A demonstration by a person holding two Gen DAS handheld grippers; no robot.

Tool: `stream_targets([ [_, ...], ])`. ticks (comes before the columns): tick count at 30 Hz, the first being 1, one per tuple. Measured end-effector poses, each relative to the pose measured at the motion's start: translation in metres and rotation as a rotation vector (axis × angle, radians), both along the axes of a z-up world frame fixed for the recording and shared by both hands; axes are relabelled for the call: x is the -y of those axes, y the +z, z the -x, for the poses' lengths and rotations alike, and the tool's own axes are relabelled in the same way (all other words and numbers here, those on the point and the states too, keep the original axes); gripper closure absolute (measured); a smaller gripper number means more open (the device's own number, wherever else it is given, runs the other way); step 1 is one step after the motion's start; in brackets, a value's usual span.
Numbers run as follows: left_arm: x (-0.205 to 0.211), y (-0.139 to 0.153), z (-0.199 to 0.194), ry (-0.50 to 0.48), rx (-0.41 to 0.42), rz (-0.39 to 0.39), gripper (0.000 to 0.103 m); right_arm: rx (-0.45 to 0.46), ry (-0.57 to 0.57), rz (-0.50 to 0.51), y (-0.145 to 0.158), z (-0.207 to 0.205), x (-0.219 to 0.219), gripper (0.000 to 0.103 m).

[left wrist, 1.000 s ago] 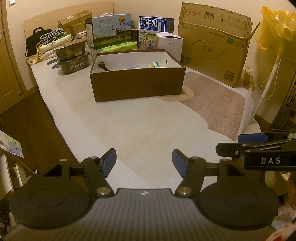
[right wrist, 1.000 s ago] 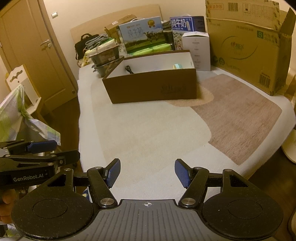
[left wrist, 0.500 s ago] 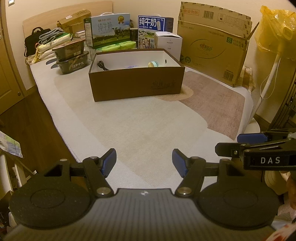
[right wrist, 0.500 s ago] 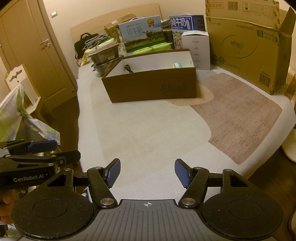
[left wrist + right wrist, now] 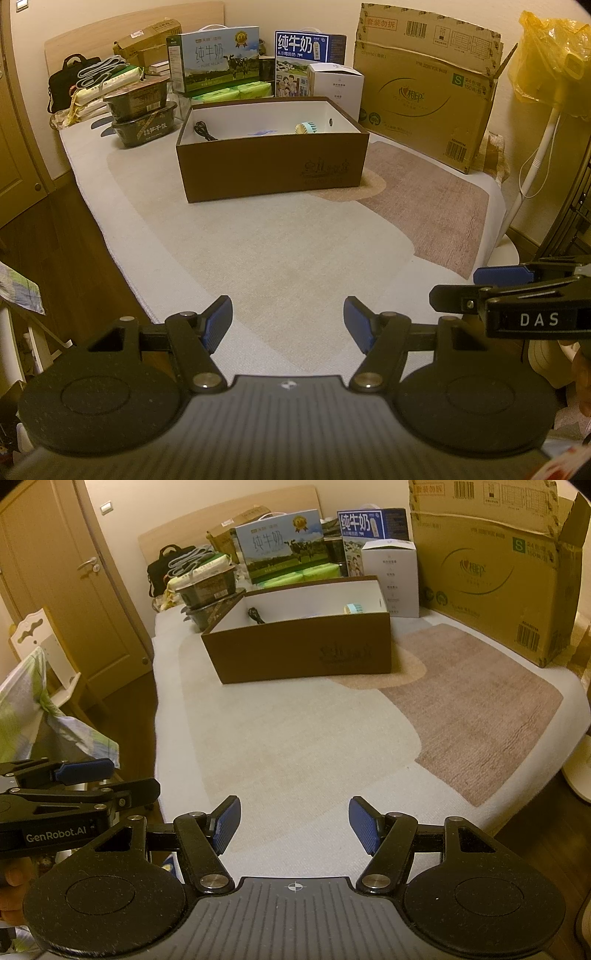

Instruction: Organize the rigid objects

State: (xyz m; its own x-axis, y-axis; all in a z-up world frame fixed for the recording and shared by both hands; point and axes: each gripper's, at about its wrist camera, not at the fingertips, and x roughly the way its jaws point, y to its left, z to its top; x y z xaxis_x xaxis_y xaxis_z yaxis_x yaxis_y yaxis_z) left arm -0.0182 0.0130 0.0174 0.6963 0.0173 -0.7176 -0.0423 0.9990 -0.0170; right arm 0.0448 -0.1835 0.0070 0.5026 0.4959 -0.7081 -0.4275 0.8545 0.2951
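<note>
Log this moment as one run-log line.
left gripper: open, empty | right gripper: open, empty | brown box: on bed, holds black cable, small fan | bed near grippers: bare

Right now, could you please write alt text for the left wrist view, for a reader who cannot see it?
The left gripper hangs open and empty above a pale bed cover. Farther back sits an open brown box holding a black cable and a small pale round item. Milk cartons and a large cardboard box line the wall; the right gripper enters at right.

A bed (image 5: 280,258) carries an open brown box (image 5: 273,173) mid-surface. Behind stand a big carton (image 5: 424,110), milk cartons (image 5: 218,62) and food trays (image 5: 144,122).
</note>
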Motion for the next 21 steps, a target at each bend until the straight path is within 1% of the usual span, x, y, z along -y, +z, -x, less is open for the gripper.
stream_targets([
  [15, 0.0007, -0.0017, -0.0027, -0.001, -0.007, 0.003, 0.039, -0.012, -0.004, 0.000, -0.0023, -0.0019, 0.0001, 0.038],
  [21, -0.0007, -0.0025, -0.0032, 0.000, 0.006, 0.002, 0.039, -0.014, -0.005, -0.001, -0.0028, -0.0018, 0.0001, 0.038],
])
